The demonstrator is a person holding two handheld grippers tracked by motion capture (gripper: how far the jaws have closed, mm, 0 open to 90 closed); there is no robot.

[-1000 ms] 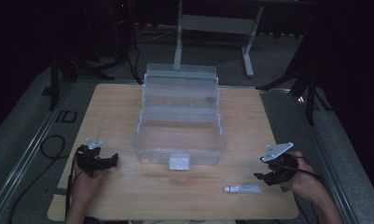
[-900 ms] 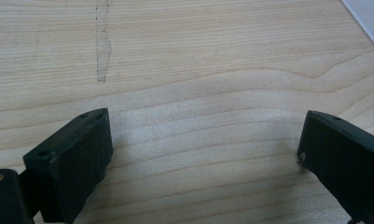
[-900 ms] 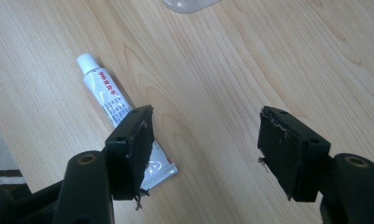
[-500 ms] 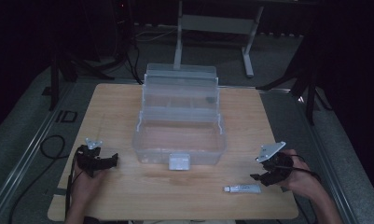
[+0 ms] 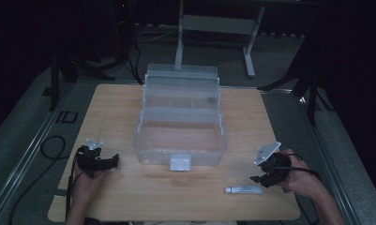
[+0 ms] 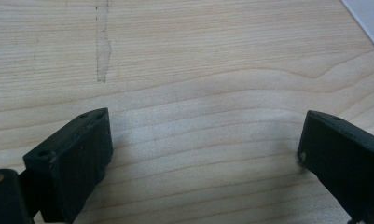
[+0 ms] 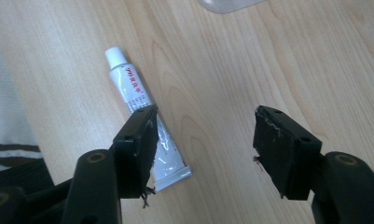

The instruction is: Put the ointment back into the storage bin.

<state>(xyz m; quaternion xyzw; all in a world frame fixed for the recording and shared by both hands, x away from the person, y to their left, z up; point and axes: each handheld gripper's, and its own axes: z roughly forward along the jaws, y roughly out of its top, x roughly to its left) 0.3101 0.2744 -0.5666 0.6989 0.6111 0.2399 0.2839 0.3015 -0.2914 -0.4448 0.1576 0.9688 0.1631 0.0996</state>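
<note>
Two black jaws of the right gripper (image 7: 203,140) stand wide apart with nothing between them; one jaw overlaps the crimped end of a small white tube (image 7: 142,123), whose cap points away and whose body lies flat on the wooden table (image 7: 250,56), offset to the side of the gap rather than in it. In the high view the right gripper (image 5: 265,176) sits just beside the tube (image 5: 243,189), near the front edge of the table, right of the clear plastic toolbox (image 5: 181,140), which stands open with its upper trays stepped back. The left gripper (image 6: 203,154) also has its jaws spread wide and empty, over bare wood; in the high view it rests (image 5: 101,161) left of the toolbox, well apart from the tube. Judged step: closing on the tube. To do it well, shift the right gripper sideways until the tube lies centred in the gap, lower both jaws to the wood, and take the body mid-length, not the thin crimp, with a light squeeze.
</note>
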